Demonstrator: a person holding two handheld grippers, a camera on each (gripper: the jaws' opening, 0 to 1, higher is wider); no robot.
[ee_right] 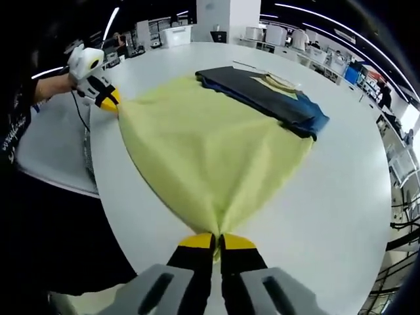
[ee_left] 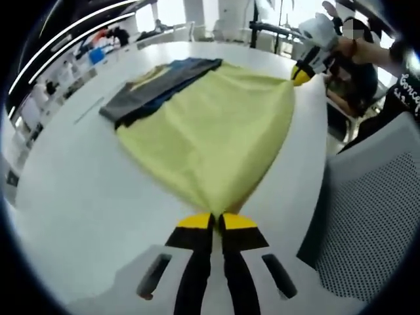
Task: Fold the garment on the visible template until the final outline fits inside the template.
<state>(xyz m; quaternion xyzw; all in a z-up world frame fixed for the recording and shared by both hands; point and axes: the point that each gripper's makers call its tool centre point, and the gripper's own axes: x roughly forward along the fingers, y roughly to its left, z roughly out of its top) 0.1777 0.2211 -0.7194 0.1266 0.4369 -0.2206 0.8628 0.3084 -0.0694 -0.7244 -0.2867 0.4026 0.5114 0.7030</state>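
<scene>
A pale yellow garment (ee_left: 210,131) lies spread on the white table (ee_left: 79,197), stretched taut between two gathered corners. My left gripper (ee_left: 216,220) is shut on the near corner in the left gripper view. The right gripper (ee_left: 301,74) shows at the far right there, shut on the other corner. In the right gripper view my right gripper (ee_right: 218,241) pinches the yellow garment (ee_right: 210,151) at its near corner, and the left gripper (ee_right: 108,100) holds the far left corner. I cannot make out a template.
Folded dark grey and blue clothes (ee_left: 161,85) lie at the garment's far edge, seen again as the dark stack (ee_right: 269,95) in the right gripper view. A mesh chair (ee_left: 374,216) stands by the table edge. A person's hand (ee_right: 56,84) holds the left gripper. Desks fill the background.
</scene>
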